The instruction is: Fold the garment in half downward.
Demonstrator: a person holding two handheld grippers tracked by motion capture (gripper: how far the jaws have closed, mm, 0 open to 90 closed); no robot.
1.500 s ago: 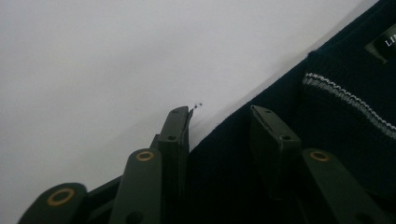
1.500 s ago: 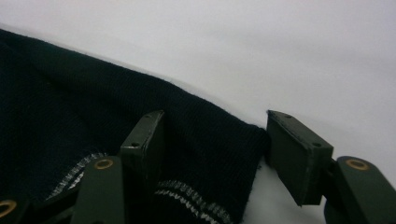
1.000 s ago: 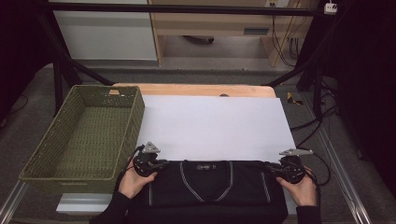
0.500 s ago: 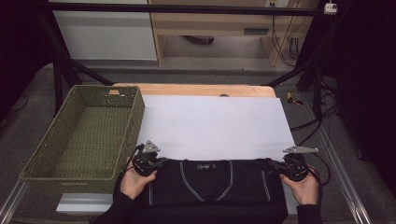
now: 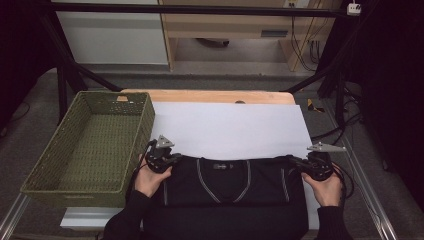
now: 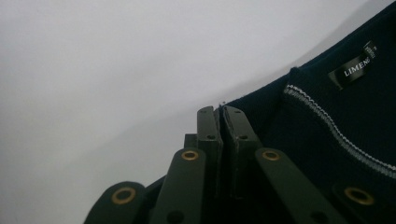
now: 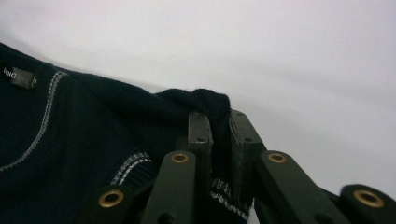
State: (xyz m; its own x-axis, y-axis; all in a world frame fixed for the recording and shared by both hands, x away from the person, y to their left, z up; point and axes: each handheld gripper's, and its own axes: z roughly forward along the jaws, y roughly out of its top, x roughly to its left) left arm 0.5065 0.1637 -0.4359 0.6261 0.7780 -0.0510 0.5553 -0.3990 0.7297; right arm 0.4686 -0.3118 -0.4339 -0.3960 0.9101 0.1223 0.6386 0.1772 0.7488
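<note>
- Pinching a dark sweater at each shoulder, the left tongs and right tongs were pressed shut on cloth
- It lay flat on the table's near edge
- Next likely called for lifting both corners evenly

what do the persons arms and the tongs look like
Both forearms wear long black sleeves. The left tongs and the right tongs are black handheld units, each topped by a grey three-cornered plate, with a black cable trailing behind. Up close, the jaws are flat dark bars on black linkage arms fixed by brass-coloured rivets.
</note>
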